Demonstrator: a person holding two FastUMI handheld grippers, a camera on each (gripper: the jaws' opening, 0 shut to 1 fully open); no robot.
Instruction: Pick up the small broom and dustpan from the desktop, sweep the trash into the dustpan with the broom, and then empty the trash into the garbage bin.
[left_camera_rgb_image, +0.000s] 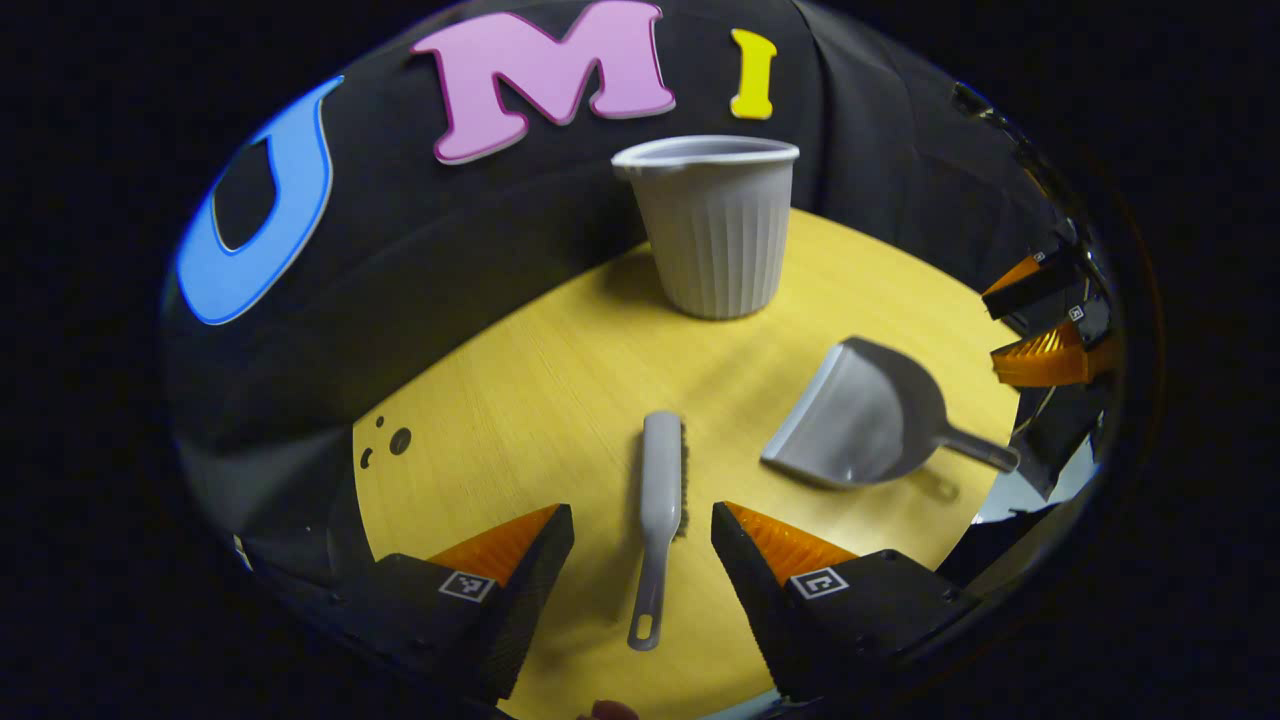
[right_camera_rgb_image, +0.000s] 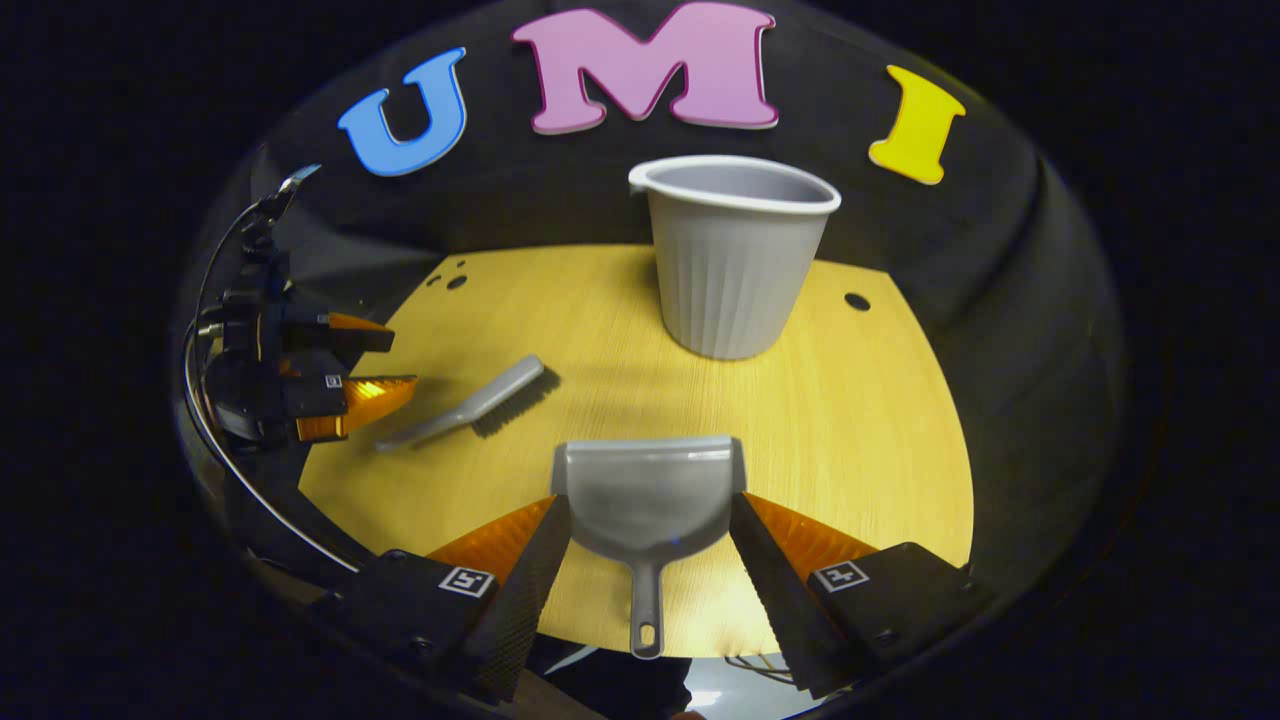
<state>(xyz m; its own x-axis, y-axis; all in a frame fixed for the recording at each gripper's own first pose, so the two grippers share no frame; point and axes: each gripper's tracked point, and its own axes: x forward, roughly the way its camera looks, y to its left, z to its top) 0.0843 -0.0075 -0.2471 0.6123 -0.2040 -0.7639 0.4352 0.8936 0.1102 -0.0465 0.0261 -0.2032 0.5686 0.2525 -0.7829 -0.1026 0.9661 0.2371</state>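
In the left gripper view the left gripper (left_camera_rgb_image: 643, 530) hangs over the yellow table (left_camera_rgb_image: 540, 400) with its jaws wide, the small grey broom (left_camera_rgb_image: 660, 510) lying flat between them and touched by neither, its handle toward the camera. In the right gripper view the right gripper (right_camera_rgb_image: 648, 525) also has wide jaws, either side of the grey dustpan (right_camera_rgb_image: 648, 495) resting on the table, handle toward the camera. The grey ribbed bin (right_camera_rgb_image: 735, 260) stands upright at the far side of the table.

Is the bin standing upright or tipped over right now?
Upright. The bin stands on its narrow base at the far side of the table, open rim facing up, in both views. Its contents cannot be seen.
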